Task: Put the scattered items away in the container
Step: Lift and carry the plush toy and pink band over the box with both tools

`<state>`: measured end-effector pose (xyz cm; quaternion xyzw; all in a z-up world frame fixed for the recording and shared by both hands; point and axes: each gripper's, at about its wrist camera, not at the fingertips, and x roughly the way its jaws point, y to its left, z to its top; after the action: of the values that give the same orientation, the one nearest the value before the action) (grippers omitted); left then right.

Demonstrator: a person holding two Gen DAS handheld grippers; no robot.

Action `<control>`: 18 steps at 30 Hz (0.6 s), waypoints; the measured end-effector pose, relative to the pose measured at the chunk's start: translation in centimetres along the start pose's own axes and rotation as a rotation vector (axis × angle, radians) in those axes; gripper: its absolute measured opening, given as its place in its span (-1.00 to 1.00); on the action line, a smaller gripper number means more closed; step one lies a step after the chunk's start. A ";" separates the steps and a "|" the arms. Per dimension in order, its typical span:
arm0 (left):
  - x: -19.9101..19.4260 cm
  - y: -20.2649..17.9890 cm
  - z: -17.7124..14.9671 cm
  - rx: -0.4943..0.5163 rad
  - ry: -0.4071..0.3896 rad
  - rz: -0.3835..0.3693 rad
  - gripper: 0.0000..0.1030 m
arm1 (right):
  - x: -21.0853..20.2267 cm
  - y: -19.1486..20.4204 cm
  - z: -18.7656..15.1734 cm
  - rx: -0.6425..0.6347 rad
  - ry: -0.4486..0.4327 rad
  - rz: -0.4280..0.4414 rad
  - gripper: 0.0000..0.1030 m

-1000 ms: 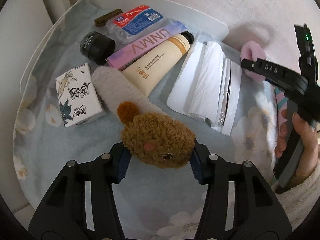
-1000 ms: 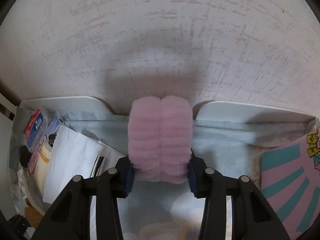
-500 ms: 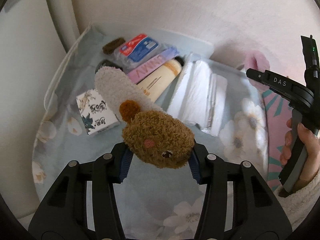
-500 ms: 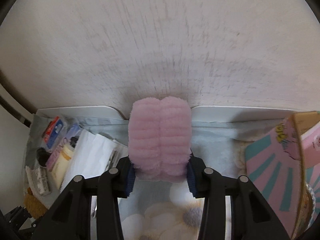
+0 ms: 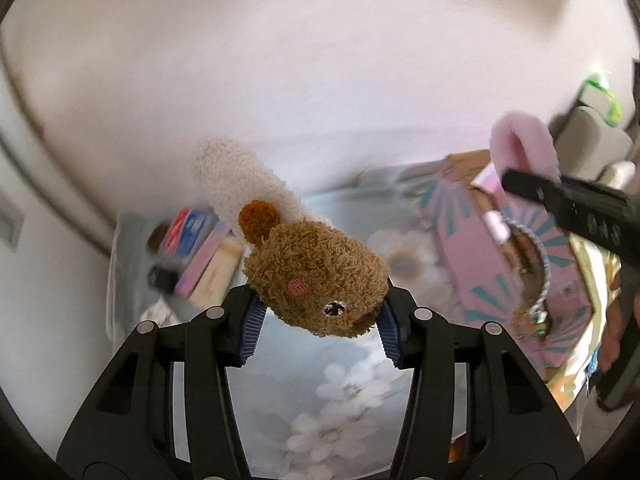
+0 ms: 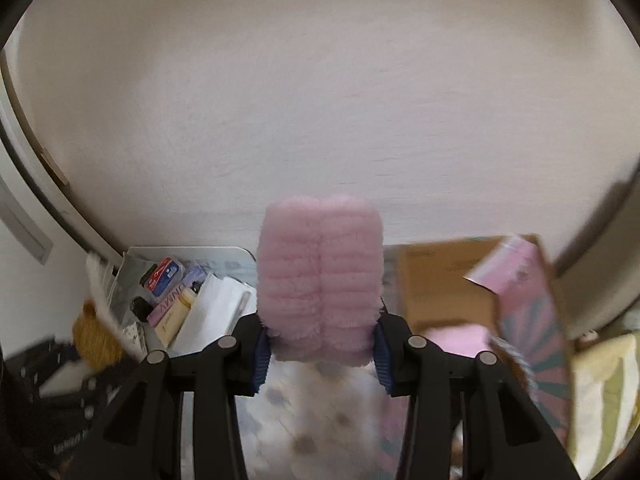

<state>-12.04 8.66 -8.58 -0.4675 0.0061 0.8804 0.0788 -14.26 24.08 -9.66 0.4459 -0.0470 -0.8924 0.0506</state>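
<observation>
My left gripper (image 5: 318, 330) is shut on a brown plush bear headband (image 5: 316, 276) with a cream fuzzy band (image 5: 240, 184), held above the floral cloth. My right gripper (image 6: 320, 354) is shut on a pink fluffy headband (image 6: 320, 276), raised near the wall. The pink headband (image 5: 522, 146) and the right gripper also show at the right of the left wrist view. The open cardboard box (image 6: 448, 288) with pink and teal sides (image 5: 480, 256) stands to the right. The bear headband shows in the right wrist view (image 6: 96, 336) at far left.
A red-blue packet (image 6: 164, 276), a purple box (image 6: 170, 304), a cream tube (image 6: 172, 324), a black jar (image 6: 140, 306) and white folded packaging (image 6: 218, 308) lie on the floral cloth (image 5: 340, 392) at left. A white wall rises close behind.
Both grippers have risen and swung right with their headbands. The scattered items have slid to the left, and the cardboard box has come into view on the right.
</observation>
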 end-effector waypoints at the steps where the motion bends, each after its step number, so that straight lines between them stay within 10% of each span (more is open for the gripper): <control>1: -0.2 -0.7 0.5 0.013 -0.006 -0.012 -0.12 | -0.9 0.2 -0.4 0.001 -0.003 -0.013 -0.24; 18: 4.5 -14.7 4.9 0.233 0.038 -0.181 -0.11 | -6.6 -7.1 -8.1 0.087 0.108 -0.115 -0.24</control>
<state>-16.36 24.18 -8.59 -0.4702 0.0675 0.8542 0.2113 -4.21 31.71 -10.23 0.4969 -0.0572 -0.8657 -0.0177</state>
